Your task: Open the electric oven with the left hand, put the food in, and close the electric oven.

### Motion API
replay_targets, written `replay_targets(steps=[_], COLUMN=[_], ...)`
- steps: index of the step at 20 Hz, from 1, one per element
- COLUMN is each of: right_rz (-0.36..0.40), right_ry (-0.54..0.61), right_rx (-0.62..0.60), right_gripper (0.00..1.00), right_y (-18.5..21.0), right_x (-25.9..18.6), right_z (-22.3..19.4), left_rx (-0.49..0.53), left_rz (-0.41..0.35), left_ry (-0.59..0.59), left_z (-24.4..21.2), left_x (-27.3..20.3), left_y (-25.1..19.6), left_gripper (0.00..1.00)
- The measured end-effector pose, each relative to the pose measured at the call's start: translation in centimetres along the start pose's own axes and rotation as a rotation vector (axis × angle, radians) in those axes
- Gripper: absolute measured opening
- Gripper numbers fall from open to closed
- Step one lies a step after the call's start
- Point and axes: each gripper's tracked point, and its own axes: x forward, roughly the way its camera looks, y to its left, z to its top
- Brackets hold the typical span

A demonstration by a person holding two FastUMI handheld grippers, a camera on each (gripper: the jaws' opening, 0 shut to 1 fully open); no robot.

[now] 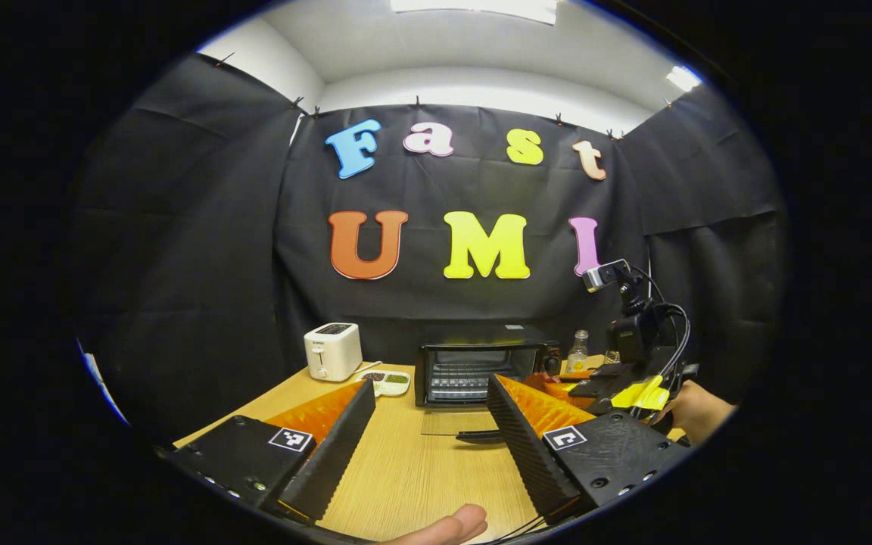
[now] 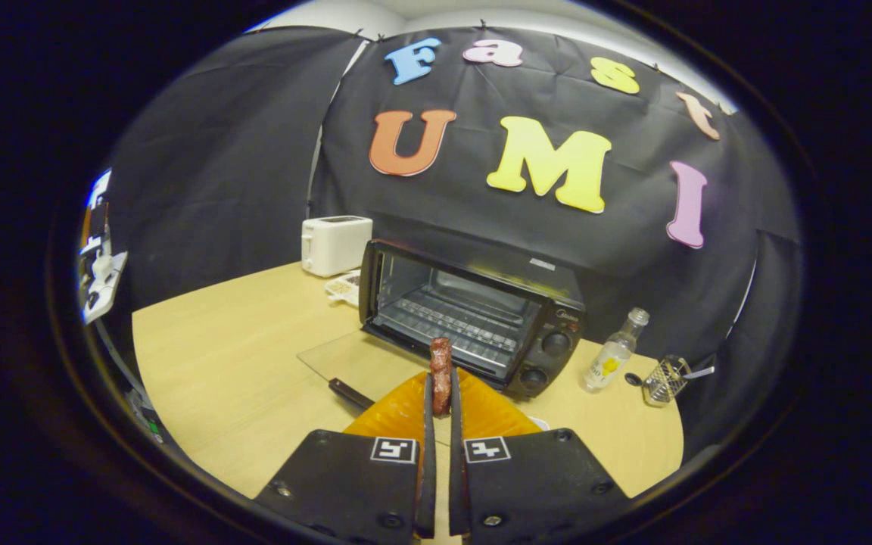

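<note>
Right gripper view is showing the right tool [image 2: 441,401] pinching a dark brown piece of food [image 2: 440,372] upright, just short of the lowered glass door [image 2: 345,357]. Beyond, the oven [image 2: 474,314] is standing open on the surface [image 2: 224,356]. The left tool [image 1: 428,424] is hanging spread and empty. Loading is under way, I judge; next, carrying the food forward onto the rack [image 2: 457,327].

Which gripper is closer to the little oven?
Right. The right gripper, shut on the sausage, sits just before the oven by its dropped glass door. The left gripper hangs open farther back over the table.
</note>
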Motion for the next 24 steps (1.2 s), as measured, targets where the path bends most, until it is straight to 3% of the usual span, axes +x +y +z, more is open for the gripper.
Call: replay_targets(steps=[9,15,19,24], right_rz=[-0.037,-0.001,0.000,0.002], right_ry=[-0.095,-0.192,-0.292,-0.269], right_rx=[0.223,0.610,0.873,1.126], right_gripper=[0.11,0.11,0.11,0.11], right_y=[3.5,3.4,0.6,-2.3], right_x=[8.4,13.5,15.9,20.5], right_z=[2.4,4.4,5.9,5.1], left_rx=[0.020,-0.013,-0.029,-0.024], left_rz=[0.101,0.137,0.172,0.199], left_ry=[0.027,0.059,0.090,0.097], left_z=[-3.1,-4.2,-5.4,-6.0], left_x=[1.5,3.1,4.3,5.6], left_y=[4.4,6.0,7.3,8.3], left_gripper=[0.95,0.95,0.95,0.95])
